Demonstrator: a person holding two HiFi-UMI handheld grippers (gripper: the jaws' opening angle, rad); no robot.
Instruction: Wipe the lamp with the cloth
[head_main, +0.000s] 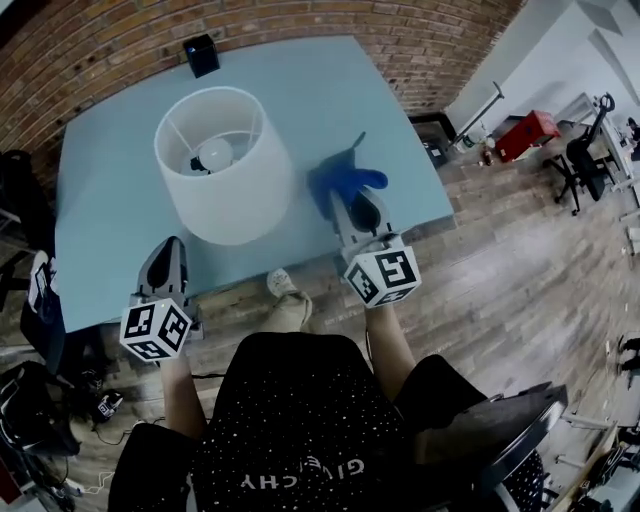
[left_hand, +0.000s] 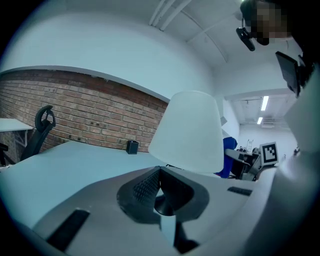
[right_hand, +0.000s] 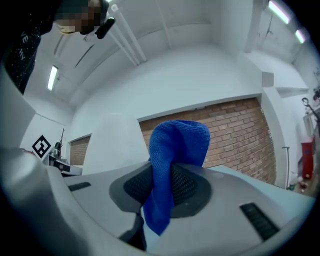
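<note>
The lamp stands on the light-blue table, its white shade open to the bulb from above. The blue cloth sticks up from my right gripper, which is shut on it just right of the shade. In the right gripper view the cloth is pinched between the pads, and the shade rises at left. My left gripper hovers at the table's near edge, in front of the lamp and below its shade. It is shut on nothing.
A small black box sits at the table's far edge by the brick wall. The person's foot rests on the wood floor under the near edge. Office chairs and red equipment stand off to the right.
</note>
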